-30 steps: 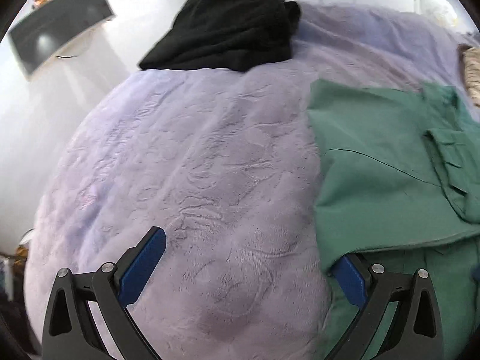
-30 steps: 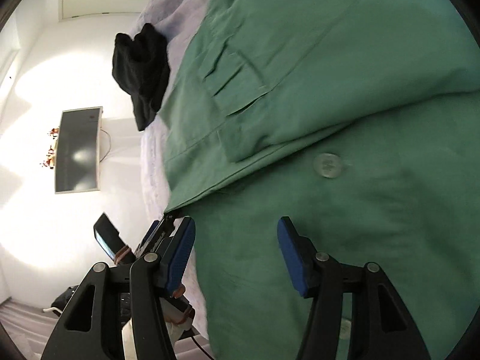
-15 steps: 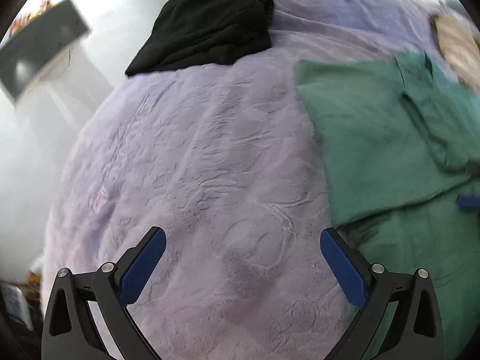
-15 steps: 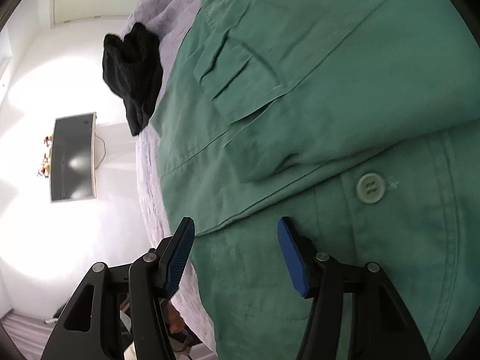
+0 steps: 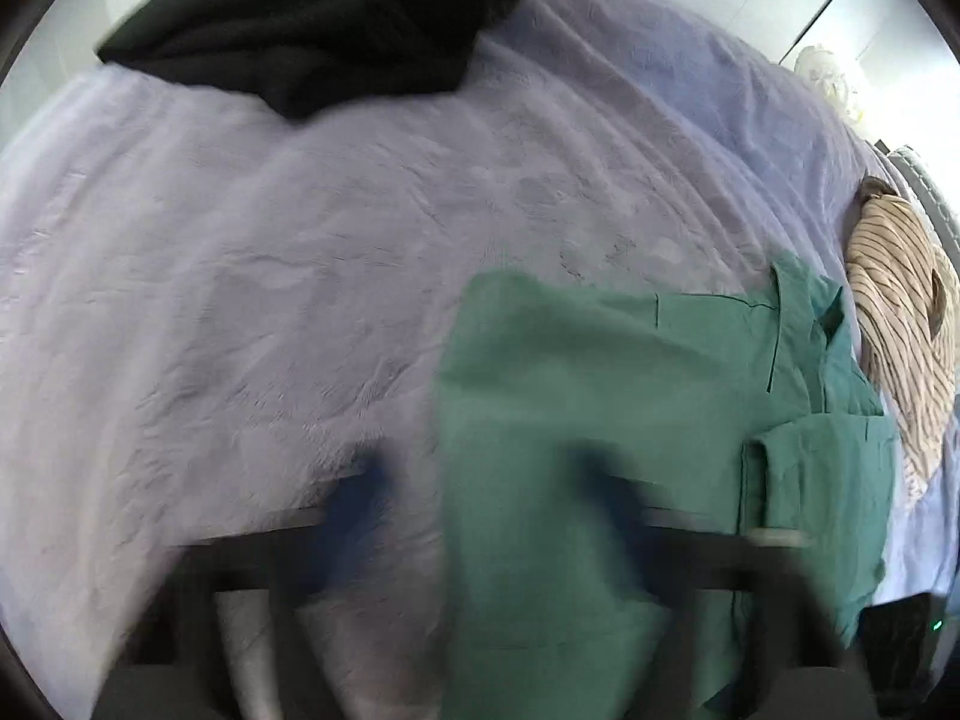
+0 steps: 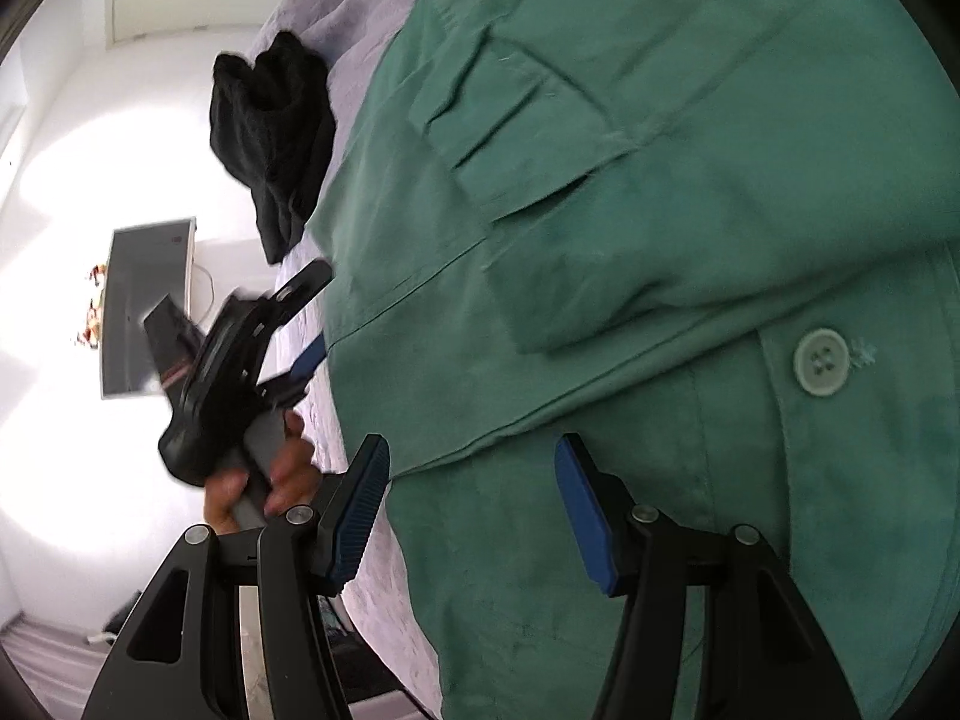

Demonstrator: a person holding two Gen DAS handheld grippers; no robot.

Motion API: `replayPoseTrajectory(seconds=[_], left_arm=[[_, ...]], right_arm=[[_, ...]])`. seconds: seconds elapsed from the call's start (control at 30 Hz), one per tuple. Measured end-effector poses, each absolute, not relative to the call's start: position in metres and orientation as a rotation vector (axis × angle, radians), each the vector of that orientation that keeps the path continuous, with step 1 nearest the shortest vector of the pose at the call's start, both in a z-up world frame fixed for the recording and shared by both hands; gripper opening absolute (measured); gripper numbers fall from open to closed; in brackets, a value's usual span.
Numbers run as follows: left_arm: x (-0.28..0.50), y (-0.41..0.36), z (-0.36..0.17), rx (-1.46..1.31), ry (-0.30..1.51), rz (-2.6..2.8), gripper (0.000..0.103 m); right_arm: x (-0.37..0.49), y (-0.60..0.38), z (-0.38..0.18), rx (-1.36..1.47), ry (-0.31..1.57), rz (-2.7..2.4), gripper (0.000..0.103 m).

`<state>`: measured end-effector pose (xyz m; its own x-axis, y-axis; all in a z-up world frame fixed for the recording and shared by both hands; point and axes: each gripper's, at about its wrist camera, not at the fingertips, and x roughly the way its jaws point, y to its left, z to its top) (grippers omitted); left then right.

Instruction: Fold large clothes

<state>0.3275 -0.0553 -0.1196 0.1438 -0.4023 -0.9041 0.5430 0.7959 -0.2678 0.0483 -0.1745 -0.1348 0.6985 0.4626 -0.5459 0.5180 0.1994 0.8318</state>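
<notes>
Left wrist view: steeply down onto bed (image 5: 252, 276), close, blurred. Right wrist view: shallower, very near green shirt (image 6: 690, 192). Both share shirt, black garment (image 5: 324, 12), lilac blanket.

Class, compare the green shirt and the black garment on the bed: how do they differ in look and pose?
The green shirt lies spread mostly flat, with a sleeve folded over it; the black garment sits bunched in a heap. The shirt lies near the grippers; the black garment lies far across the bed. The shirt shows a button; the black garment shows none. Both rest on the lilac blanket.
</notes>
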Motion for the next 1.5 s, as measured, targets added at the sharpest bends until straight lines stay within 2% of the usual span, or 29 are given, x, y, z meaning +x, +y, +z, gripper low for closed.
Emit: replayPoseTrajectory(seconds=[0.03, 0.07, 0.1, 0.13, 0.2, 0.27, 0.37, 0.53, 0.63, 0.73, 0.87, 0.97, 1.03, 1.1, 1.3, 1.5], left_arm=[[0.328, -0.056, -0.118, 0.141, 1.245, -0.666, 0.017], [0.328, -0.056, -0.113, 0.144, 1.222, -0.669, 0.009], [0.329, -0.055, -0.108, 0.148, 1.199, -0.679, 0.008], [0.329, -0.052, -0.105, 0.158, 1.18, -0.68, 0.008], [0.336, -0.051, -0.106, 0.215, 1.133, -0.64, 0.007], [0.348, -0.049, -0.117, 0.239, 1.133, -0.567, 0.001], [0.359, -0.038, -0.132, 0.183, 1.161, -0.505, 0.001], [0.34, -0.026, -0.102, 0.247, 1.098, -0.524, 0.001], [0.317, -0.015, -0.075, 0.277, 1.054, -0.59, 0.001], [0.288, -0.01, -0.059, 0.299, 1.04, -0.671, 0.001], [0.249, -0.02, -0.083, 0.365, 1.081, -0.7, 0.001], [0.236, -0.018, -0.12, 0.41, 1.145, -0.631, 0.001], [0.23, -0.01, -0.125, 0.415, 1.126, -0.604, 0.001], [0.225, -0.008, -0.121, 0.441, 1.114, -0.596, 0.001], [0.215, 0.003, -0.106, 0.505, 1.111, -0.55, 0.001], [0.183, 0.019, -0.089, 0.471, 1.202, -0.523, 0.001]], right_arm=[[0.044, -0.176, -0.137, 1.444, 0.861, -0.055, 0.062], [0.044, -0.177, -0.139, 1.453, 0.852, -0.06, 0.057], [0.044, -0.179, -0.138, 1.457, 0.834, -0.069, 0.044], [0.047, -0.18, -0.136, 1.448, 0.825, -0.069, 0.003], [0.055, -0.182, -0.127, 1.397, 0.823, -0.084, 0.002], [0.063, -0.183, -0.123, 1.361, 0.824, -0.098, 0.002], [0.067, -0.179, -0.14, 1.359, 0.898, -0.136, 0.002], [0.047, -0.164, -0.152, 1.384, 0.968, -0.081, 0.001], [0.035, -0.162, -0.132, 1.273, 1.012, -0.058, 0.006], [0.021, -0.181, -0.097, 1.145, 0.953, -0.113, 0.006], [0.017, -0.22, -0.068, 1.032, 0.868, -0.24, 0.006], [0.03, -0.237, -0.082, 1.007, 0.905, -0.281, 0.006], [0.034, -0.236, -0.109, 1.037, 1.019, -0.302, 0.006], [0.023, -0.233, -0.119, 1.099, 1.013, -0.269, 0.006], [-0.017, -0.211, -0.109, 1.087, 1.082, -0.246, 0.006], [-0.071, -0.212, -0.087, 1.112, 1.096, -0.294, 0.006]])
